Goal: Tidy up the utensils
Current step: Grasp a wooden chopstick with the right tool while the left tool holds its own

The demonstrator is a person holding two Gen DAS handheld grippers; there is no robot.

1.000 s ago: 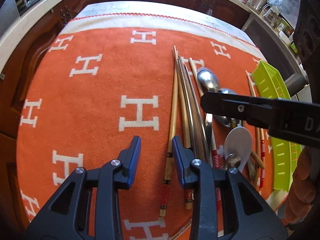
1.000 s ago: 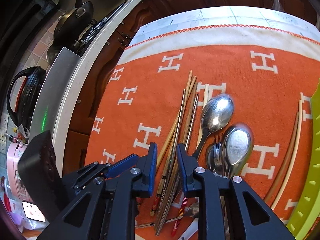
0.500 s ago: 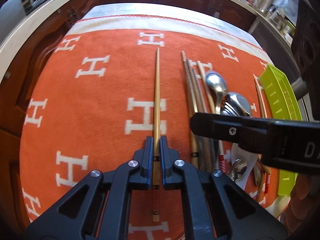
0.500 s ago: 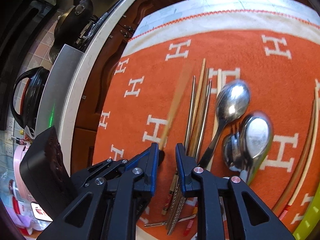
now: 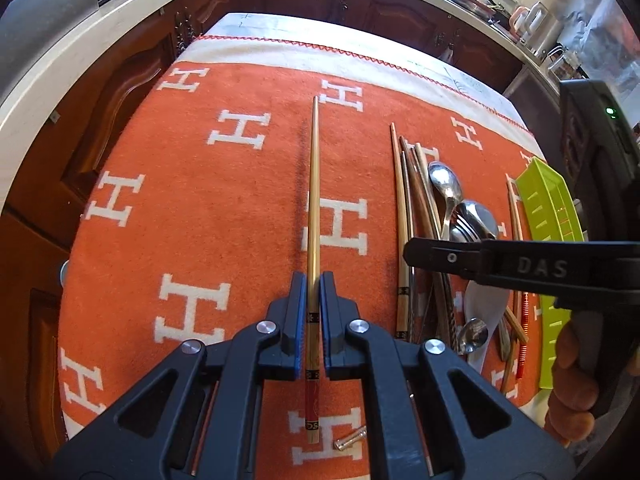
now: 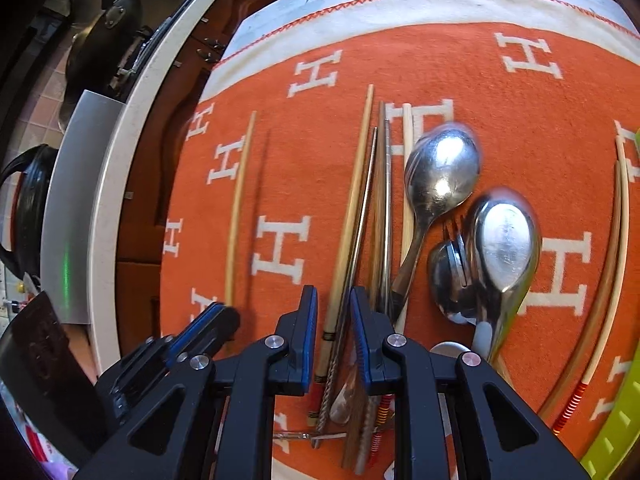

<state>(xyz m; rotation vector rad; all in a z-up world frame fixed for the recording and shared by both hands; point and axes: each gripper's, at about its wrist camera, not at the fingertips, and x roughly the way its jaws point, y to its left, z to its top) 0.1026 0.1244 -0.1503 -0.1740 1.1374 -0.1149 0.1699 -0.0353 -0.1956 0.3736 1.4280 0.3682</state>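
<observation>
**Chopstick held on the left, second chopstick framed on the right**

Chopstick (image 5: pixel 313 216) in my left gripper (image 5: pixel 313 320) runs straight ahead along the fingers, thin tip far, red decorated butt near. It lies well to the left of the utensil pile (image 5: pixel 436 248) on the orange cloth (image 5: pixel 192 208), with bare cloth between. The left jaws are clamped on this chopstick near its banded end; both blue pads press its sides.

The coming move turns on the right side. My right gripper (image 6: pixel 334 332) points steeply down over the left edge of the pile. A pale wooden chopstick (image 6: pixel 352 208) and a thin metal chopstick (image 6: pixel 364 216) beside it pass between the right fingers. Their long axes run away from the gripper and lean slightly right, close to the finger line. The right jaws stand partly apart. I see a gap on each side, so I judge that the pads press on nothing.

The right hand is the nearer one to the pile; the left is occupied. The two spoons (image 6: pixel 440 172) and a fork (image 6: pixel 456 248) lie just right of the right fingers. The green tray (image 5: pixel 548 216) sits at the far right edge of the cloth. I judge that a clean close must take one stick, not both.
</observation>
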